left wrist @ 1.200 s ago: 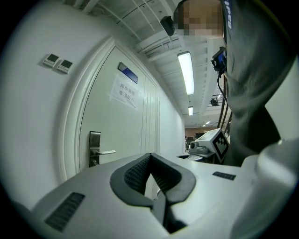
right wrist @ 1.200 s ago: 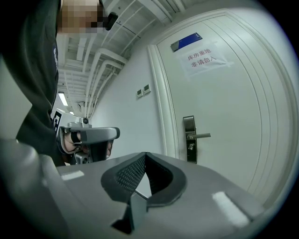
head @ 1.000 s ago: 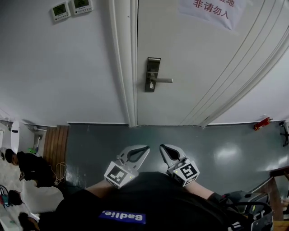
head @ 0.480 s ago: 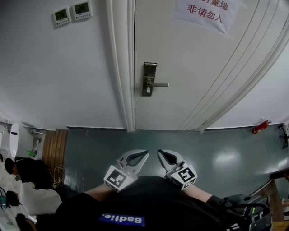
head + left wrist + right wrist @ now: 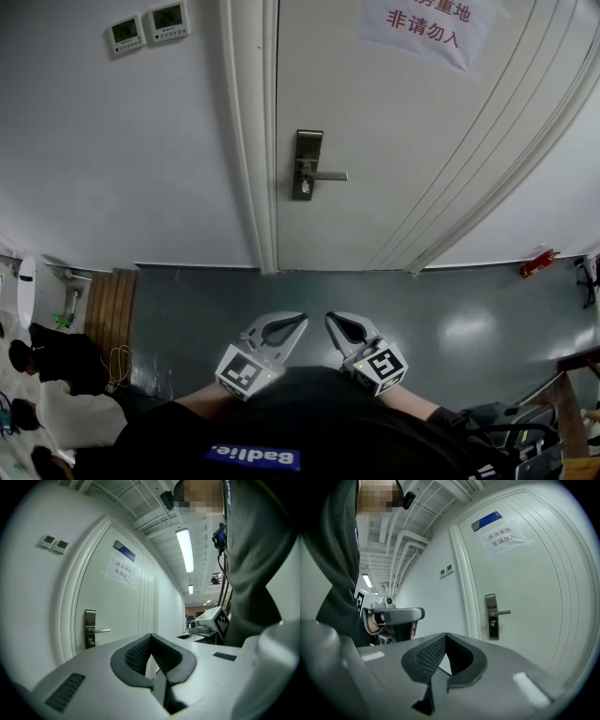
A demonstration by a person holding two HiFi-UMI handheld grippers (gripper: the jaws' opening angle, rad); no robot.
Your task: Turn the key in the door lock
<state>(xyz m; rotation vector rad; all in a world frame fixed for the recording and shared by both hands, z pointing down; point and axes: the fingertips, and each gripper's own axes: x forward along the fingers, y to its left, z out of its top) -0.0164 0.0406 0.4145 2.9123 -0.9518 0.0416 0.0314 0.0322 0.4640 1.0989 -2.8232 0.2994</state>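
The left gripper (image 5: 298,321) and right gripper (image 5: 331,320) sit near the person, jaws pressed together, empty; the lock (image 5: 306,164) is far ahead on the door (image 5: 403,141).

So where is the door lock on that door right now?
In the head view the door lock sits upper centre, on the left edge of the door, right beside the door frame, with its lever pointing right.

left gripper (image 5: 151,637) jaws closed together — door lock (image 5: 90,629) well ahead.
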